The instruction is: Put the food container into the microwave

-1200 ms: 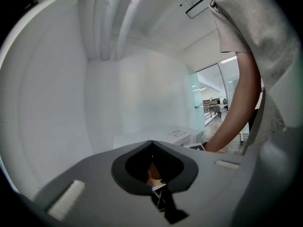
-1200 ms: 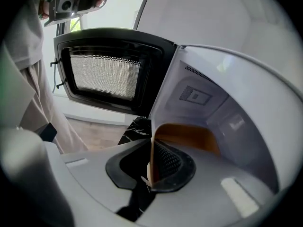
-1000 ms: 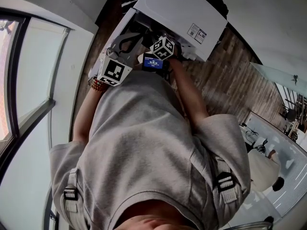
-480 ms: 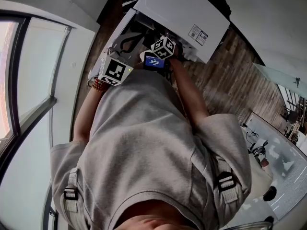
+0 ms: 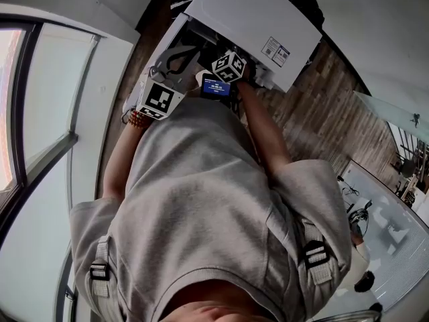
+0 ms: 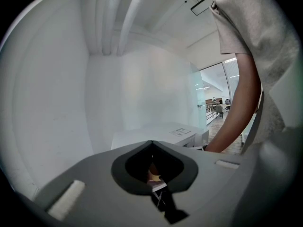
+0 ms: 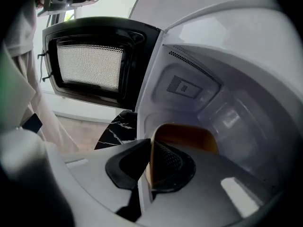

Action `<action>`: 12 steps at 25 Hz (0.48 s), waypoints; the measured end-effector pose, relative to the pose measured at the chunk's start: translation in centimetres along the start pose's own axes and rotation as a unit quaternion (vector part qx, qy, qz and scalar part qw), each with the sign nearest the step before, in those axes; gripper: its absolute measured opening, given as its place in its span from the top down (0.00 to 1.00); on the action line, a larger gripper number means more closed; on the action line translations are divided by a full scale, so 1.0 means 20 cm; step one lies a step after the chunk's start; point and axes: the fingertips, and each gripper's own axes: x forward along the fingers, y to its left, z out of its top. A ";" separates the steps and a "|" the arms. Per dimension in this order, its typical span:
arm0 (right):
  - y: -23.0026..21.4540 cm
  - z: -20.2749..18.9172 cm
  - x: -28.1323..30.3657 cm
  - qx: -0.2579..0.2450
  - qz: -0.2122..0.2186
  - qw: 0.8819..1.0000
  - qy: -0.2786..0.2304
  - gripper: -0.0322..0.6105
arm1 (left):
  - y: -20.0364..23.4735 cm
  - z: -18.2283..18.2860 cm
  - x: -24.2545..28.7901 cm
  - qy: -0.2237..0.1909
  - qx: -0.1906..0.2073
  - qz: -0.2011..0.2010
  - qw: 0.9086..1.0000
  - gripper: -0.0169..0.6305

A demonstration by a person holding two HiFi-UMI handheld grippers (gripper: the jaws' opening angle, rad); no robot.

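The white box-shaped microwave [image 5: 255, 12] stood wide open, its black door with the mesh window [image 7: 90, 65] swung out to the side over a black white-veined bench [image 7: 116, 126]. The right gripper [image 7: 150, 148] was reaching into the microwave's cavity. Its fingers [image 7: 125, 167] were pinched tight on the thin wall of the amber translucent plastic food container [image 7: 187, 136]. The container sat inside the microwave, low down by the floor of the white cavity, but whether it touched that floor could not be seen. The left gripper [image 6: 151, 145] was held outside the microwave, beside its open front, and aimed away toward a pale wall. Its fingers [image 6: 109, 193] were closed together. A small tan and white scrap showed in the hollow between them, too small to identify.
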 end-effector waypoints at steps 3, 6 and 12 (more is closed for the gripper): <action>-0.01 0.00 0.01 -0.001 0.003 1.000 0.001 0.89 | 0.01 0.00 0.01 0.002 -0.003 0.005 1.000 0.98; -0.02 -0.02 0.03 -0.004 0.007 1.000 0.002 0.89 | 0.01 -0.01 0.02 0.007 -0.004 0.010 1.000 0.98; -0.02 -0.02 0.04 -0.012 0.000 1.000 0.003 0.89 | 0.02 -0.02 0.00 0.015 -0.004 0.021 1.000 0.98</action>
